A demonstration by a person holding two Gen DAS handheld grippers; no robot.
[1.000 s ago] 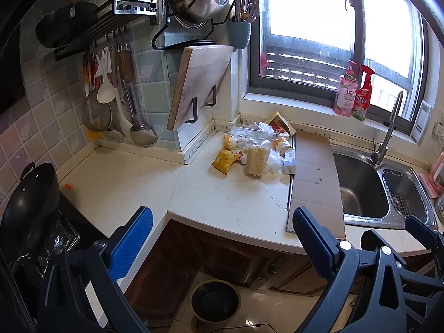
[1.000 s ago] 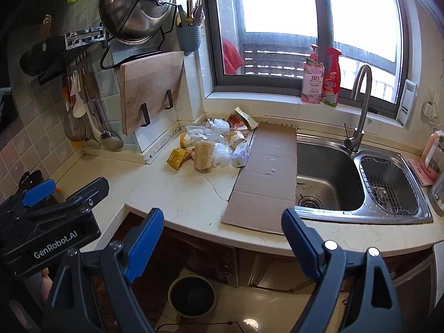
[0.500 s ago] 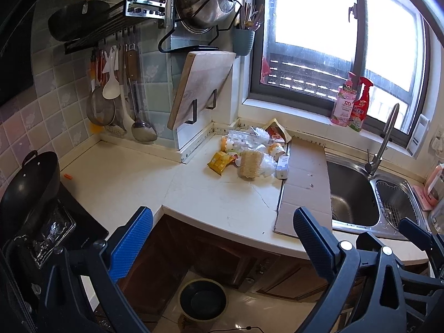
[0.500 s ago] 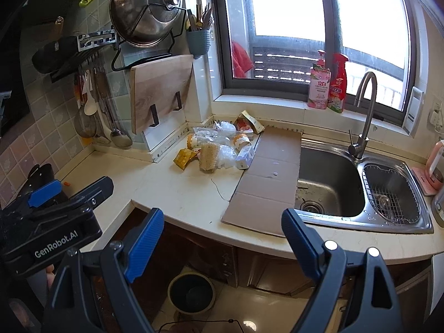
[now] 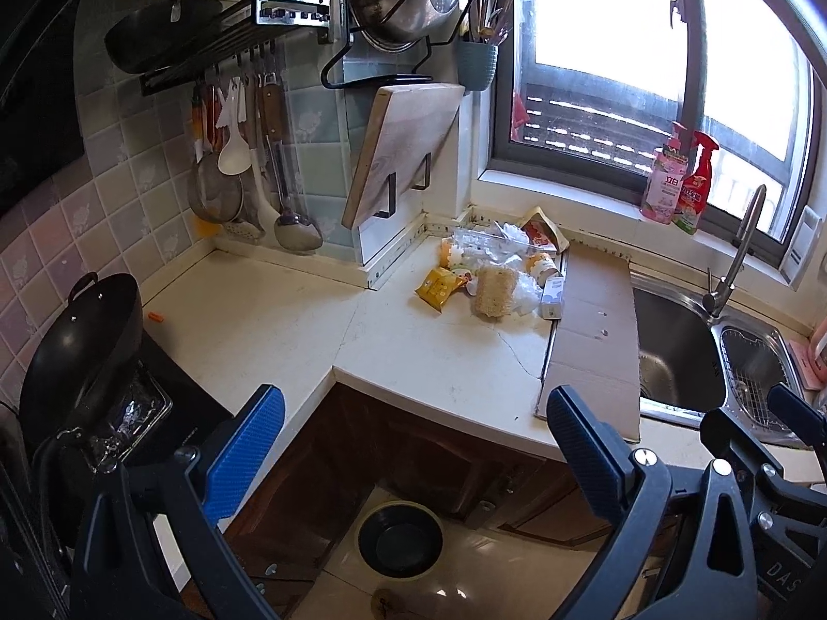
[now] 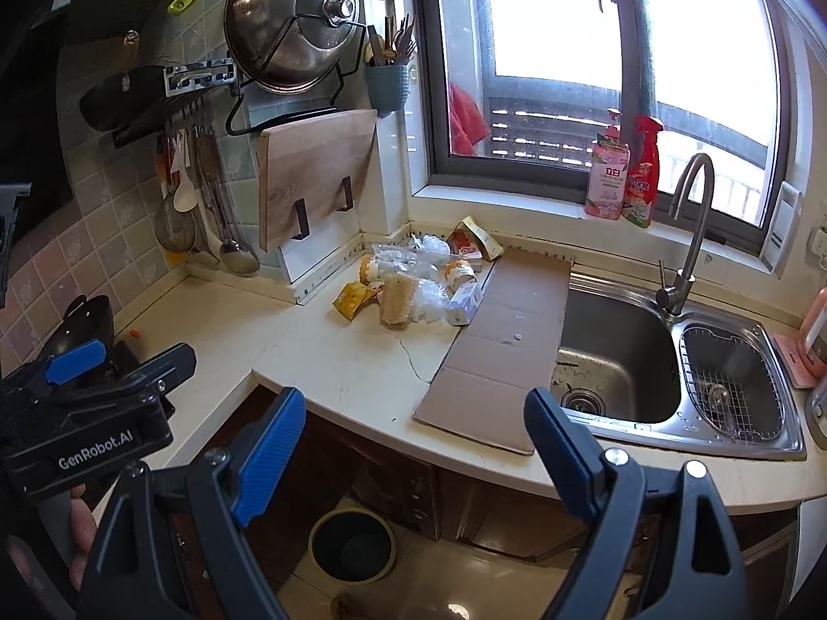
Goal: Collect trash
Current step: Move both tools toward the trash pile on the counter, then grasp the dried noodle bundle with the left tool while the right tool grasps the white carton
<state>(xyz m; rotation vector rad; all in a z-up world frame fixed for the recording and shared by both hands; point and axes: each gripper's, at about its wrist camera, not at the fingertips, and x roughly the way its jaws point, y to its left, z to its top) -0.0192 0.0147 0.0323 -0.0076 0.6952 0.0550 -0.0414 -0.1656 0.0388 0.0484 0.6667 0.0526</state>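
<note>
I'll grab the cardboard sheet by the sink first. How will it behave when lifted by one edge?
The cardboard is flat, thin and creased, so it will probably fold or sag when lifted. It looks light for its size. A small carton rests on its edge and may slide off.

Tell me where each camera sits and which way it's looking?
Left wrist: on the left hand-held gripper, open, facing the counter's trash pile; the right hand-held gripper shows at right.
Right wrist: on the right hand-held gripper, open, facing the sink; left gripper at left.
Both share the pile, cardboard and floor bin.
</note>
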